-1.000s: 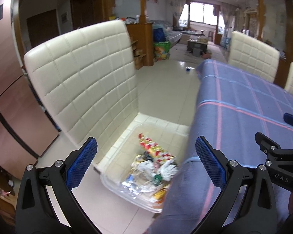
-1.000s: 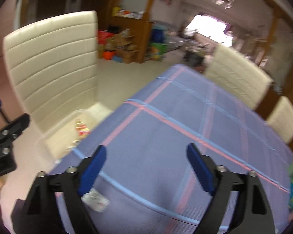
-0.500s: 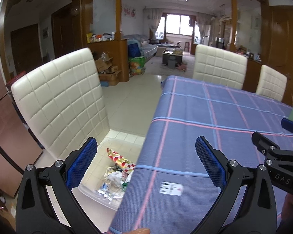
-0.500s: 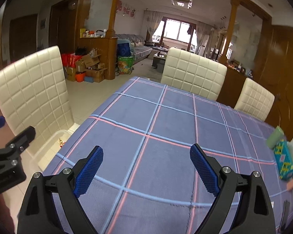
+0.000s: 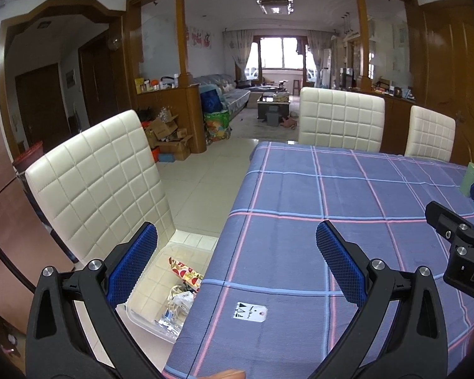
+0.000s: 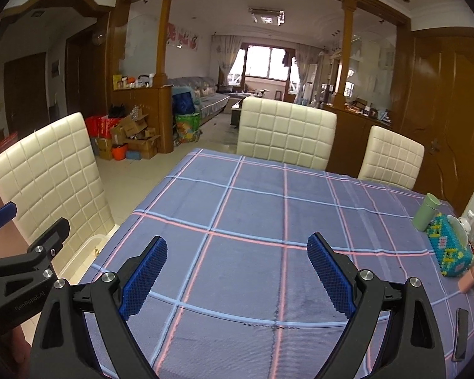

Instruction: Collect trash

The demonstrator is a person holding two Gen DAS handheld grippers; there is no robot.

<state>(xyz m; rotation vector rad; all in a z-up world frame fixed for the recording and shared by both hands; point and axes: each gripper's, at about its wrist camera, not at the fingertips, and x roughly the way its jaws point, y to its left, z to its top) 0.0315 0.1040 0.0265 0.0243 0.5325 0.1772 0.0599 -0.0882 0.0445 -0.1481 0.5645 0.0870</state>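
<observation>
Both grippers held level over a table [image 6: 252, 208] draped in a blue plaid cloth; the left gripper [image 5: 237, 262], jaws spread wide and empty, has lifted from its downward look into the bin [image 5: 161, 290] a second ago and now faces the room; the bin, holding wrappers [image 5: 180, 287], sits on the chair [image 5: 110, 189] seat beside the table's left edge; a small white tag [image 5: 250, 311] lies on the cloth near that edge, just ahead of the left gripper; the right gripper [image 6: 237, 274], equally wide and empty, has steadied over bare cloth; a green cup [image 6: 426, 211] and beaded box [image 6: 448, 246] stand at far right.
</observation>
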